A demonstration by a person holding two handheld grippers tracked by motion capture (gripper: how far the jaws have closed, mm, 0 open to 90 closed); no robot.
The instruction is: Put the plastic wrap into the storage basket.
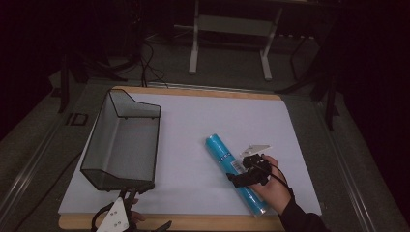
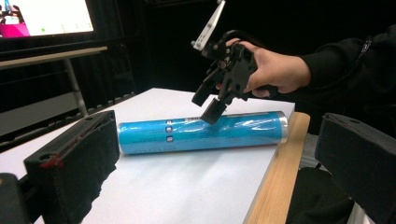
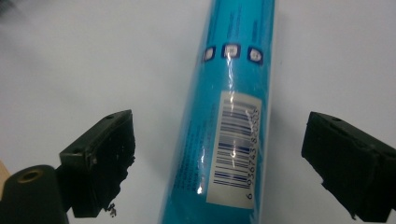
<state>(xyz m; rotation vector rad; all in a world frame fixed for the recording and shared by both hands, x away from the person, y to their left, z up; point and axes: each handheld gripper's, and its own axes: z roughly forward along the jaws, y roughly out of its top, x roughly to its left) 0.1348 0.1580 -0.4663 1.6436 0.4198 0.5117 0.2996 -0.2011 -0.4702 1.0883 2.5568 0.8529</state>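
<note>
A blue plastic-wrapped tube (image 1: 223, 155) with a barcode label lies on the white sheet, right of centre. My right gripper (image 1: 240, 170) hovers over its near half, open, one jaw on each side and neither touching. In the right gripper view the tube (image 3: 233, 70) runs up between the spread jaws of the right gripper (image 3: 224, 135). My left gripper (image 1: 126, 194) sits at the table's near left edge, just before the basket. The left gripper (image 2: 215, 140) is open and empty in its own view, facing the tube (image 2: 177, 135) and the right gripper (image 2: 208, 105) above it.
A black wire-mesh basket (image 1: 116, 140) stands empty on the left of the white sheet (image 1: 193, 121). The wooden table edge (image 1: 193, 223) runs along the near side. A metal stand (image 1: 232, 29) is on the floor behind the table.
</note>
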